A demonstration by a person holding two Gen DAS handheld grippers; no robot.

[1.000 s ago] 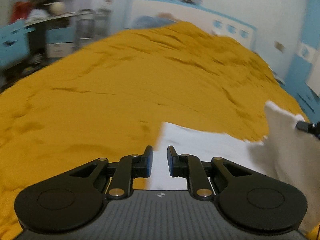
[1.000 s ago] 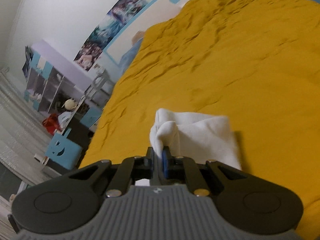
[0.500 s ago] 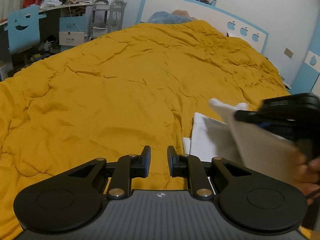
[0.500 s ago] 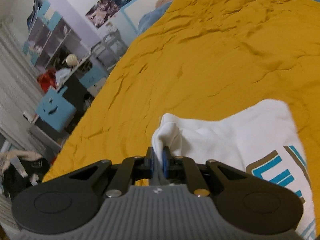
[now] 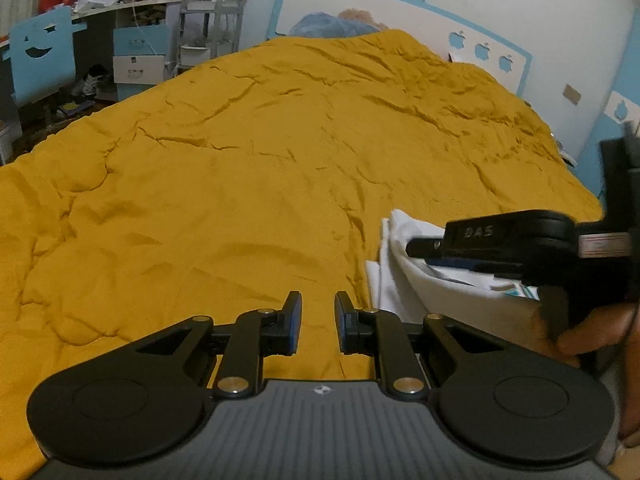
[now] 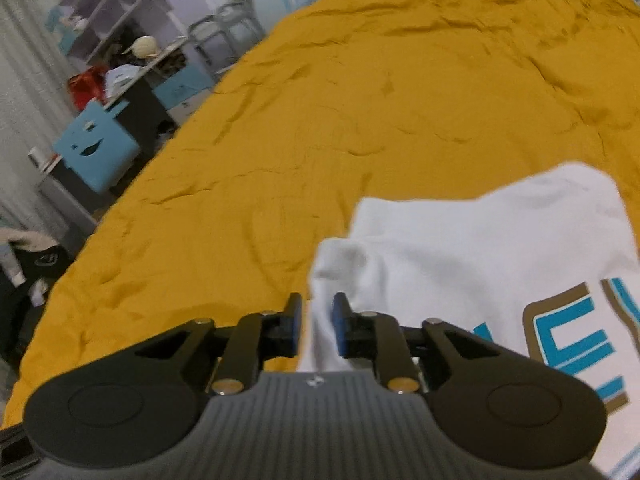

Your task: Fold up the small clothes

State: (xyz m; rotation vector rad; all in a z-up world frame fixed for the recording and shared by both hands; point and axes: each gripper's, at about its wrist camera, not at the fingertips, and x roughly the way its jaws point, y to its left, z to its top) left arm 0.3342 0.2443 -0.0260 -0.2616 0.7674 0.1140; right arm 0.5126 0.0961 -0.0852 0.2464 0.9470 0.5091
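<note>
A small white shirt [image 6: 480, 248] with a blue and brown print lies on the orange bedspread [image 6: 360, 100]. My right gripper [image 6: 317, 322] is open, its fingers apart with a white fold of the shirt lying between them. In the left wrist view the shirt [image 5: 394, 276] shows at the right, with the right gripper [image 5: 424, 254] over it. My left gripper [image 5: 317, 320] is open and empty above the bedspread [image 5: 240, 180], just left of the shirt.
The orange bedspread covers the whole bed. A blue headboard [image 5: 360, 12] and a pillow [image 5: 332, 26] stand at the far end. A cluttered desk with a blue chair [image 5: 40, 60] stands off the bed's left side.
My right gripper carried the shirt's fold to the left over the shirt, then opened and let go of it. My left gripper stayed open and drew left of the shirt.
</note>
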